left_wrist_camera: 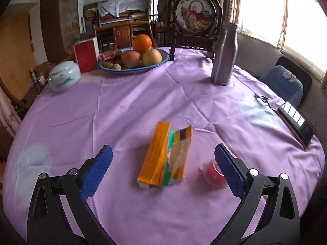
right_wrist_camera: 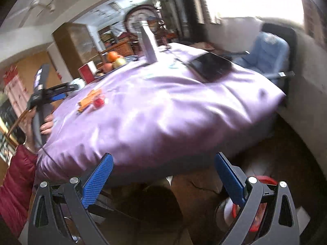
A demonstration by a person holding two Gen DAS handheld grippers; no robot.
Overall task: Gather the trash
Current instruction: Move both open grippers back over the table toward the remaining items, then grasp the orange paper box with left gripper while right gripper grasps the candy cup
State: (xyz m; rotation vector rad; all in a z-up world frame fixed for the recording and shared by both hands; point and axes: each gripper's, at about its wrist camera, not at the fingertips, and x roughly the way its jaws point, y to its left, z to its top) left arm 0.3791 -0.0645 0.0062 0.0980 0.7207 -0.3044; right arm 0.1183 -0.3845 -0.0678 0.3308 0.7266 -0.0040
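Blue fingers [left_wrist_camera: 98,169] of the left gripper [left_wrist_camera: 163,163] stand wide apart, empty, around an orange carton [left_wrist_camera: 163,157] on the purple cloth [left_wrist_camera: 122,106] — approach step. Next, it must lower and close. Right gripper [right_wrist_camera: 163,175] hangs released, off the table.

A round table covered by a creased lilac tablecloth [left_wrist_camera: 126,106] carries everything. Near its front lie an opened orange carton [left_wrist_camera: 163,157] and, just beside it to the right, a small red cup [left_wrist_camera: 213,175]. Farther back stand a steel bottle [left_wrist_camera: 224,54], a blue-rimmed fruit bowl [left_wrist_camera: 134,68], a red box [left_wrist_camera: 85,54] and a pale lidded jar [left_wrist_camera: 64,76], while a dark tablet [left_wrist_camera: 296,122] lies at the right edge.
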